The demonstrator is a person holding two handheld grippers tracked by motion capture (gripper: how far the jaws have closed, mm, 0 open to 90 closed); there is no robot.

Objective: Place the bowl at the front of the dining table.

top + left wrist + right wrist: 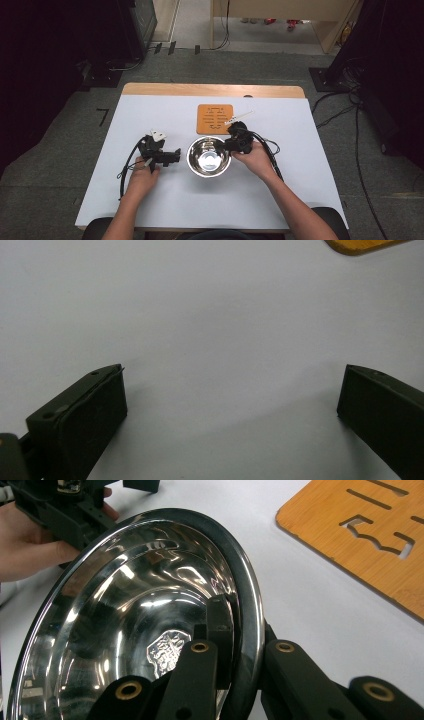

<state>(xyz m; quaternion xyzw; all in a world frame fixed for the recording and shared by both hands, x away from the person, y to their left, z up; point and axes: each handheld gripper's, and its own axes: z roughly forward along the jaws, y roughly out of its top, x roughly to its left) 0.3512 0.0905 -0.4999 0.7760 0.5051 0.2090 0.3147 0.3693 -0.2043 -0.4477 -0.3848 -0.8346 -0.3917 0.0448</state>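
My right gripper (234, 141) is clamped on the rim of the stainless steel bowl (208, 156): in the right gripper view one jaw sits inside the polished wall and the other outside it, the rim (248, 605) pinched between them. The grip is at about two o'clock on the bowl as the high view shows it. The bowl sits near the middle of the white table cover (165, 110), just at six o'clock from the bamboo trivet (215, 118), whose cut-out slots show in the right gripper view (370, 530). In that view the bowl looks tilted towards my camera, its inside mirroring the jaws.

My left gripper (175, 156) rests at nine o'clock from the bowl, near it but apart, pointing towards it. Its jaws are spread wide over bare table cover (215, 340) with nothing between them, and a corner of the trivet (360, 245) lies at one o'clock in the left gripper view.
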